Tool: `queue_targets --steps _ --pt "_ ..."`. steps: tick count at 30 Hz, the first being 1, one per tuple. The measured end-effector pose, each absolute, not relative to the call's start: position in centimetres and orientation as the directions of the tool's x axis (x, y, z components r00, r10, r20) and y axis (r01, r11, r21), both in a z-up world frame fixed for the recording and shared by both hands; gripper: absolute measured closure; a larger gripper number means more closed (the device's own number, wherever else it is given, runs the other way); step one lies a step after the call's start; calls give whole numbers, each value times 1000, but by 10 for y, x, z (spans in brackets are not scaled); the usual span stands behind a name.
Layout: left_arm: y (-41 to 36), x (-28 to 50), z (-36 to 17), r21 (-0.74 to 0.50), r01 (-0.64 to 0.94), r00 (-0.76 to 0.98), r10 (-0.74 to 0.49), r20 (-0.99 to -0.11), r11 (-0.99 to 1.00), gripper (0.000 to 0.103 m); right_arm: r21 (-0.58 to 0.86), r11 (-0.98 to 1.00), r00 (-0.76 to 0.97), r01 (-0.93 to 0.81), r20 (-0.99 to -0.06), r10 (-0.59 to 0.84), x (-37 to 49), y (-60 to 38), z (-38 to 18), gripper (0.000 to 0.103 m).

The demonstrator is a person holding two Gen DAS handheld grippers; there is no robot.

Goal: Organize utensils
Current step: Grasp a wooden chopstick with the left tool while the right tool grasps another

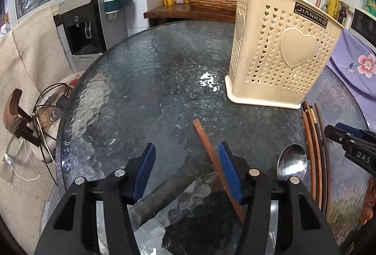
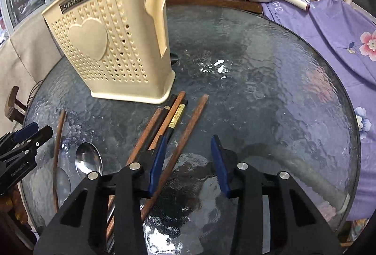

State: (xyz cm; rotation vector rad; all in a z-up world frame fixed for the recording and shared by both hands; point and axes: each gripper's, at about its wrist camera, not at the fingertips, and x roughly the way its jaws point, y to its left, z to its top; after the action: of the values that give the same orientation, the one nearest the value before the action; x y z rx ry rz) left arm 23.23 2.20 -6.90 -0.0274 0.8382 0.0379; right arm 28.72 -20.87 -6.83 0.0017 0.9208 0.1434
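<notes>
I hold the left hand-held gripper and the right hand-held gripper low and open over the worktop, chopsticks lying at 5 o'clock of the utensil holder, bare glass at 3 o'clock.

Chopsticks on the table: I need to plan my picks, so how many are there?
6: one chopstick alone left of the spoon; five bunched right of it, before the holder. Some may be hidden.

- "JIANHAO" on the dark plate of the cream utensil holder.
- "DAS" on the right claw.
- "GenRobot.AI" on the left claw.
</notes>
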Motion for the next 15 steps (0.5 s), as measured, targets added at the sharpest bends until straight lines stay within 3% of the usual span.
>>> queue_targets --steps 6,15 --pt "15 238 -74 7 -36 652 29 -758 999 50 48 992 574 -117 -812 107 291 -205 -77 78" --pt "6 253 -81 -5 -24 615 11 -788 1000 54 36 992 560 -124 -822 100 308 -204 -75 80"
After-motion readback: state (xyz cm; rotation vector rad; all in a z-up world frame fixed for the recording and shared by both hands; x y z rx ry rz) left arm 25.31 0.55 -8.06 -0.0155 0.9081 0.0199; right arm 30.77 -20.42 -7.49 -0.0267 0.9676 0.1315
